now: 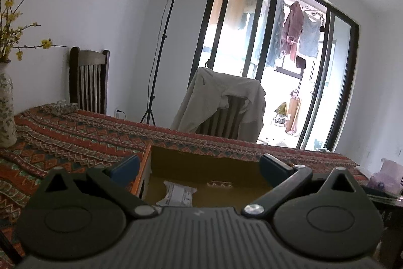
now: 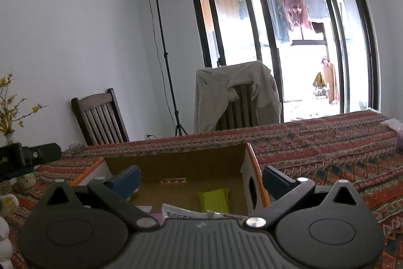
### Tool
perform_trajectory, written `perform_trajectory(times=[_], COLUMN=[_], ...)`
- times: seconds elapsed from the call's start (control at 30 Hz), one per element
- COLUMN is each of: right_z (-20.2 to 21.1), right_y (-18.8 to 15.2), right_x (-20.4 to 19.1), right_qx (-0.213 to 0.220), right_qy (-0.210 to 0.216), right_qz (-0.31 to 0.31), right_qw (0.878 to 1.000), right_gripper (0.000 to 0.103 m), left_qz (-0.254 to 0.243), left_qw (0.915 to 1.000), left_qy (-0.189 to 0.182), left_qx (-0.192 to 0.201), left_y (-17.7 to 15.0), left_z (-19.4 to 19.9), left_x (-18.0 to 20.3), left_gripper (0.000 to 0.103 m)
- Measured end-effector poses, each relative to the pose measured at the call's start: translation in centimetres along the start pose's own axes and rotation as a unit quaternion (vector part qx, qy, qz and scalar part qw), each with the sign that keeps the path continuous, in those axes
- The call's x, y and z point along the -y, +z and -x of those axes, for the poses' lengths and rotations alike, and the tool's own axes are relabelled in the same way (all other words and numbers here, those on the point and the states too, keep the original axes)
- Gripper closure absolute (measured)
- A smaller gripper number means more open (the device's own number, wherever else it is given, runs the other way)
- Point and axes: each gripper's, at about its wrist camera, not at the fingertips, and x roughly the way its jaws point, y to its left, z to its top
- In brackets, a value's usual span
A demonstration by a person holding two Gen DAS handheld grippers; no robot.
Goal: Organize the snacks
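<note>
Both grippers empty over the snack box

Your left hand-held gripper (image 1: 199, 167) and right hand-held gripper (image 2: 200, 179) hang released above the cardboard box (image 2: 176, 165) on the counter (image 2: 327, 143); a yellow-green packet (image 2: 214, 198), probably a snack, lies inside—descend squarely.

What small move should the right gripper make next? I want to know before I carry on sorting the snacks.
Probably lower the right gripper toward a packet outside the cardboard box. Both grippers are open and hold nothing, with the left gripper also over the box, where a yellow-green packet and a white packet lie.
</note>
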Motion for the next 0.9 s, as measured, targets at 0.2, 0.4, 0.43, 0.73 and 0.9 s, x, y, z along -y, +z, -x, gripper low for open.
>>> perform_trajectory(times=[0.2, 0.4, 0.43, 0.73, 0.9], right_z=[2.1, 4.5, 4.9, 7.8, 8.7], right_y=[-0.5, -1.7, -1.9, -4.2, -5.5], right_x=[-0.5, -1.0, -1.0, -1.2, -1.3], right_qx=[-0.007, -0.012, -0.012, -0.029, -0.043], right_qy=[0.001, 0.000, 0.000, 0.004, 0.006], right_qz=[0.007, 0.014, 0.014, 0.017, 0.016], right_qw=[1.000, 1.000, 1.000, 0.999, 0.999], right_gripper=[0.000, 0.000, 0.000, 0.000, 0.000], left_qz=[-0.001, -0.008, -0.008, -0.001, 0.004], left_qw=[1.0000, 0.9998, 0.9997, 0.9989, 0.9980], left_qy=[0.001, 0.008, 0.008, 0.027, 0.039], left_qx=[-0.008, -0.018, -0.020, -0.037, -0.050], left_y=[-0.4, -1.5, -1.8, -4.0, -5.5], left_z=[2.0, 4.2, 4.6, 7.7, 8.6], left_x=[-0.1, -0.4, -0.6, -2.5, -4.0], left_gripper=[0.000, 0.000, 0.000, 0.000, 0.000])
